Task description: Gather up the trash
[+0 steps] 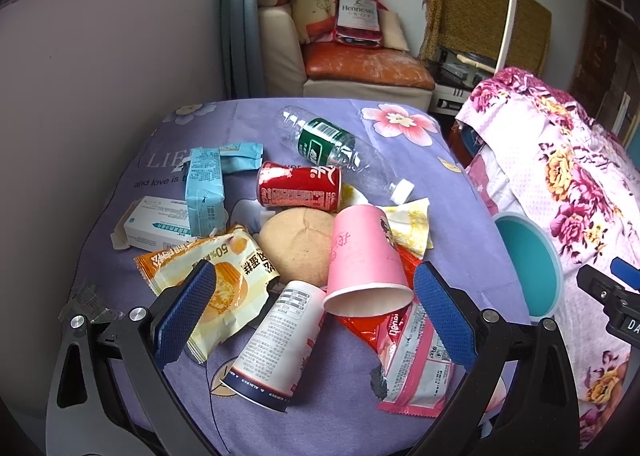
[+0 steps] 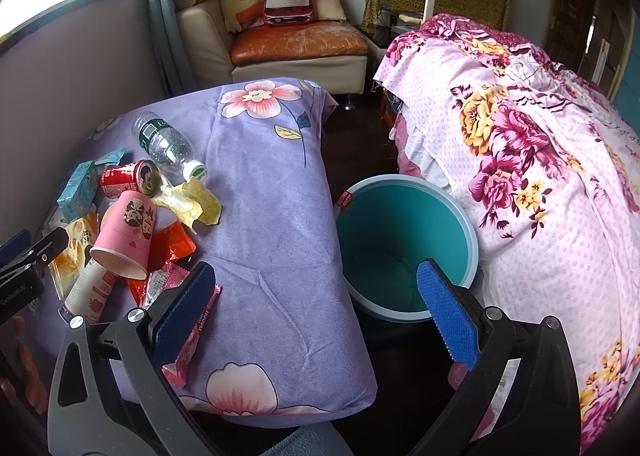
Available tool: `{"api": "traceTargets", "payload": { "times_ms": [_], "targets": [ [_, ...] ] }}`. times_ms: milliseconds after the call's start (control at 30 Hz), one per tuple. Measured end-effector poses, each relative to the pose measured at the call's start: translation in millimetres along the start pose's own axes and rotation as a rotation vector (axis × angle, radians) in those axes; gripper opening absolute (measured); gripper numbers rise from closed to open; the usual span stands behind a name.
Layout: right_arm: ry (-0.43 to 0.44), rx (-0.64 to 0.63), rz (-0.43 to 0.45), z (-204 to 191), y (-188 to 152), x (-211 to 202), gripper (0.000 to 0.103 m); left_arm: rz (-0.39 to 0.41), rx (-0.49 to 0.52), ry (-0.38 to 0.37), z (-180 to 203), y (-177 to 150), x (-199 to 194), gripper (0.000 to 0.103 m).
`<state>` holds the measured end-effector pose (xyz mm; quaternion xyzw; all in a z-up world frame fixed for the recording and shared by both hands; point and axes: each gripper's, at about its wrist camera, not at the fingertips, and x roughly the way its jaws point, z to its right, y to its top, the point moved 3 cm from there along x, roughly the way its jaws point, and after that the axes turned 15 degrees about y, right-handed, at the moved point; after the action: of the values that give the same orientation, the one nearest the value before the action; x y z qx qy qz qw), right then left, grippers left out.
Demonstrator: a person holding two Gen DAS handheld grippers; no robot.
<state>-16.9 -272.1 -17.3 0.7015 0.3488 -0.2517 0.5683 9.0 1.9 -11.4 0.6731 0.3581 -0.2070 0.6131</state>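
A pile of trash lies on a purple flowered cloth (image 1: 452, 192): a pink paper cup (image 1: 366, 260) on its side, a white cup (image 1: 276, 344), a red can (image 1: 300, 186), a clear bottle (image 1: 340, 152), a bun (image 1: 300, 244), an orange wrapper (image 1: 212, 276), a pink-red wrapper (image 1: 412, 360), blue and white cartons. My left gripper (image 1: 316, 316) is open, its fingers either side of the two cups, holding nothing. My right gripper (image 2: 316, 316) is open and empty between the cloth's right edge and a teal bin (image 2: 404, 244), which stands on the floor.
A bed with pink flowered sheet (image 2: 540, 160) stands right of the bin. A wall (image 1: 100, 96) runs along the left of the table. A sofa (image 1: 352, 68) with a Hennessy cushion stands at the back. The right gripper's body (image 1: 616, 296) shows at the left view's right edge.
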Motion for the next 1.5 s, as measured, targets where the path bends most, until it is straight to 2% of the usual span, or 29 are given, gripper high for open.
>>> {"api": "traceTargets", "payload": {
  "times_ms": [500, 633, 767, 833, 967, 1067, 1200, 1267, 1400, 1500],
  "targets": [
    [0.009, 0.006, -0.027, -5, -1, 6, 0.097, -0.006, -0.005, -0.014, -10, -1, 6, 0.099],
    [0.022, 0.021, -0.040, -5, 0, 8, 0.097, 0.008, 0.038, -0.023, -16, -2, 9, 0.099],
    [0.029, 0.017, -0.045, -7, 0, 9, 0.097, 0.014, 0.084, 0.006, -28, -7, 14, 0.099],
    [0.042, 0.023, -0.056, -7, 0, 12, 0.097, -0.008, 0.087, 0.002, -35, -9, 20, 0.099],
    [0.068, 0.032, -0.082, -9, 1, 19, 0.097, -0.077, 0.084, -0.072, -44, -19, 32, 0.099],
    [0.091, 0.021, -0.092, -15, 4, 24, 0.097, -0.119, 0.126, -0.118, -38, -31, 36, 0.099],
    [0.129, 0.008, -0.109, -25, 9, 31, 0.097, -0.139, 0.197, -0.119, -27, -45, 40, 0.099],
    [0.140, 0.001, -0.117, -29, 10, 34, 0.097, -0.159, 0.220, -0.130, -23, -51, 45, 0.094],
    [0.179, 0.013, -0.150, -36, 10, 41, 0.097, -0.201, 0.229, -0.154, -22, -56, 55, 0.093],
    [0.169, -0.003, -0.156, -41, 12, 45, 0.097, -0.209, 0.209, -0.175, -23, -58, 59, 0.093]
  ]
}}
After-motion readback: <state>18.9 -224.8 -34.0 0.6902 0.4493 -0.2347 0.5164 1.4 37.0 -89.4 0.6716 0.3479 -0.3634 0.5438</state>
